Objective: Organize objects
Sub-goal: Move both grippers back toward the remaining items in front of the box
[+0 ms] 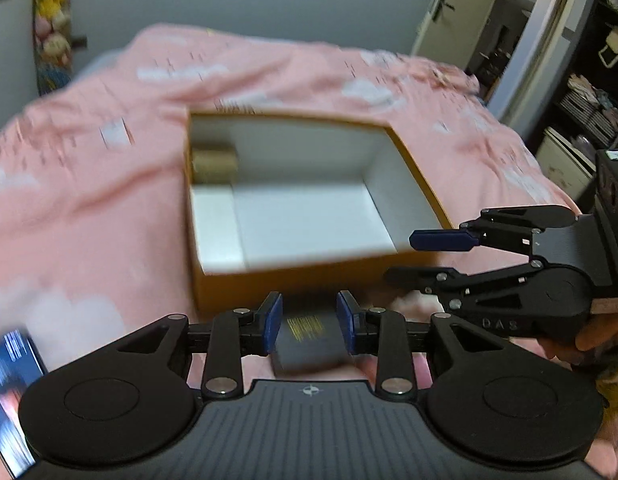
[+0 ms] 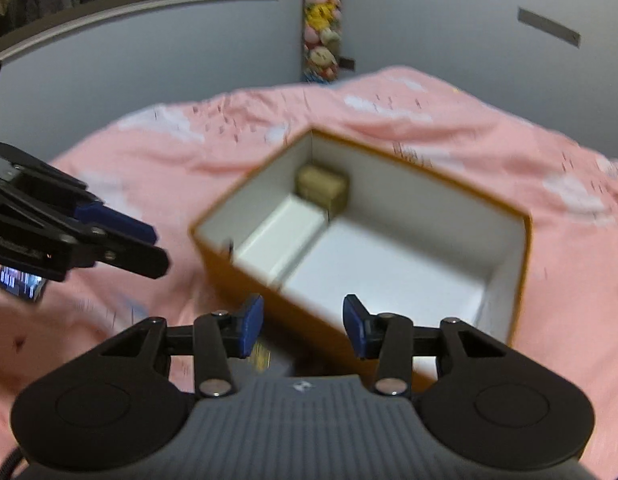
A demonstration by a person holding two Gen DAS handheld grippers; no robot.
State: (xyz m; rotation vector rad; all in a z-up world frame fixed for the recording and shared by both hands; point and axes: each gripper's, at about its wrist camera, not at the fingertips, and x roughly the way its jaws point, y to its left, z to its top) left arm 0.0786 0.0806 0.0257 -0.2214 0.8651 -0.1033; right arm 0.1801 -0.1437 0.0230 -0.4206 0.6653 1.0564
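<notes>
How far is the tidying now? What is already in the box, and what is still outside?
Done: one tan item lies in the far corner of the orange box on the pink bedspread. In hand: the left gripper is shut on a small dark box just before the box; the right gripper is open and empty. Left: placing that box; a phone also lies on the bed.

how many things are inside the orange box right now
1. A small tan box sits in a far corner of the orange box, at the end of the narrow raised side section. The rest of the white interior shows bare; nothing appears hidden.
</notes>
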